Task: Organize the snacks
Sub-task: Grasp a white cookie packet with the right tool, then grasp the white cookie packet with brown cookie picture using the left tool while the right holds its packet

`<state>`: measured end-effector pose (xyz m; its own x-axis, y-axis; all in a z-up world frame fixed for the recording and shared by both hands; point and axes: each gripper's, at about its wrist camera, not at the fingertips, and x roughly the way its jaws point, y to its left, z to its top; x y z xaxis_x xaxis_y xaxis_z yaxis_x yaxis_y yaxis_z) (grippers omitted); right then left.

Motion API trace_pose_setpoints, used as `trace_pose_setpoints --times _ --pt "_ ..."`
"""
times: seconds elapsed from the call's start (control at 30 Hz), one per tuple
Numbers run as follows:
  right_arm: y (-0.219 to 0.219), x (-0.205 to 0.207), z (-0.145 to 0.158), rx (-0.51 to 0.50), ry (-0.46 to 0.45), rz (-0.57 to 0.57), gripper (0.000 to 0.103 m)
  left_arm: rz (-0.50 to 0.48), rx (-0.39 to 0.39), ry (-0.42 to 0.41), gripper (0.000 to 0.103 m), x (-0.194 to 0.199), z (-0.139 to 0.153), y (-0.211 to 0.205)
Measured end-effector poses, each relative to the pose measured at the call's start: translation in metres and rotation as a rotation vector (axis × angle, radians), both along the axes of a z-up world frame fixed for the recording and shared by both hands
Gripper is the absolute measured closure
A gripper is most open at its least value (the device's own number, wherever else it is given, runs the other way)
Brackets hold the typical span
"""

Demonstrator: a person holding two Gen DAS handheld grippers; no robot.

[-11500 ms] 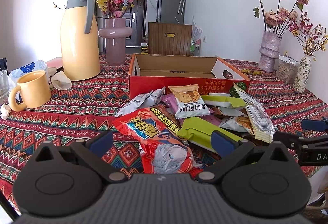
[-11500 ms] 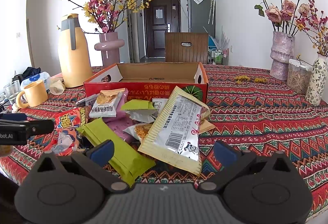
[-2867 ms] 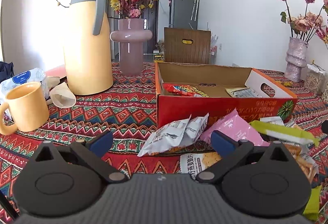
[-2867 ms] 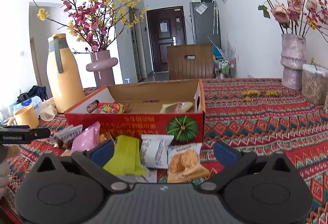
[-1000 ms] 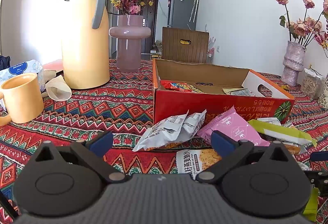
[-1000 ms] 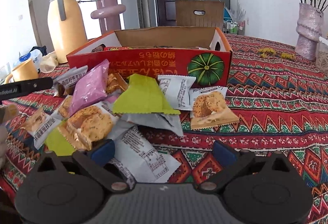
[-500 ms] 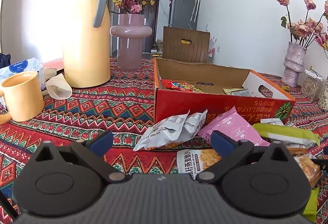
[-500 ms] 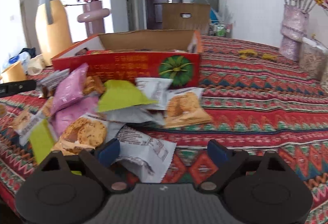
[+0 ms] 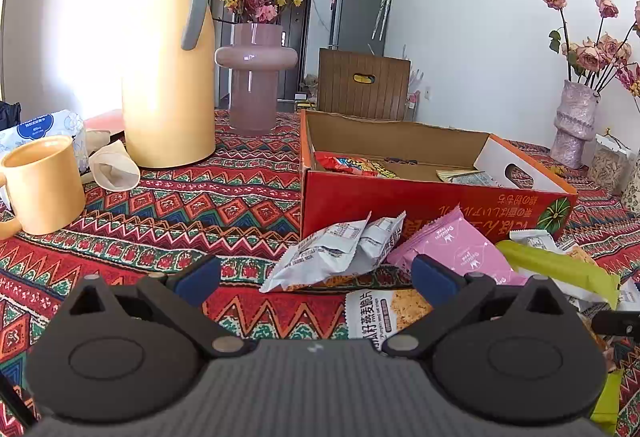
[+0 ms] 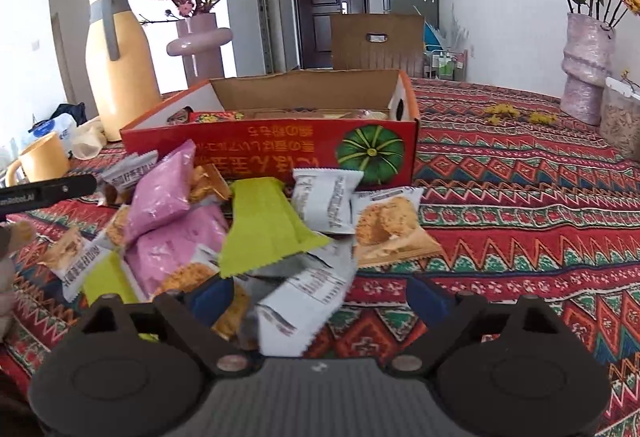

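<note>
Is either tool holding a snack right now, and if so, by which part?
Nothing is held. The left tool stands open over the tablecloth, and the right tool is open around a white packet without gripping it.

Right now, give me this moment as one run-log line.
stage: mid-sort | left tongs: open, empty | right tongs: open over white packet | red box: few snacks inside | pile: on tablecloth before box

White walls [image 10: 500,17] all round, with a dark door [image 10: 328,5] at the far end. Bright daylight washed in from the left, and a wooden chair [image 9: 364,85] sat behind the table.
</note>
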<state>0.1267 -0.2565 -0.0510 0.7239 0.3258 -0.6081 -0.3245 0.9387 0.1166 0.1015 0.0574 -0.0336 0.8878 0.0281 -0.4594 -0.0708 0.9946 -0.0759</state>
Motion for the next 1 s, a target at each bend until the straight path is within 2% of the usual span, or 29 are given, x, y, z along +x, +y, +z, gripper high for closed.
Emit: trace_pose_setpoints --times 0.13,0.23,0.3,0.43,0.47,0.5,0.7,1.0 --pt "0.000 0.001 -0.005 0.007 0.021 -0.001 0.013 -0.001 -0.001 -0.002 0.000 0.000 0.000 0.000" --pt "-0.001 -0.002 -0.003 0.031 0.021 0.013 0.035 -0.001 -0.001 -0.002 0.000 0.000 0.000 0.000" --pt "-0.001 -0.004 -0.002 0.040 0.019 0.020 0.062 -0.001 -0.002 -0.003 0.000 0.000 0.000 0.000" --pt "-0.002 -0.006 -0.002 0.050 0.018 0.029 0.070 -0.001 -0.002 -0.001 0.000 0.000 0.000 0.000" --pt "-0.002 -0.007 -0.002 0.050 0.015 0.028 0.079 -0.001 -0.002 -0.002 0.000 0.000 0.000 0.000" --pt "-0.004 -0.007 -0.001 0.054 0.011 0.025 0.083 -0.001 -0.002 -0.002 0.000 0.000 0.000 0.000" --pt "-0.021 -0.015 0.009 0.064 -0.035 -0.021 0.085 -0.007 -0.004 0.025 0.000 0.003 0.000 0.000" --pt "-0.049 -0.017 0.019 0.091 -0.082 -0.103 0.085 -0.036 0.017 0.145 0.000 -0.004 0.006 -0.001"
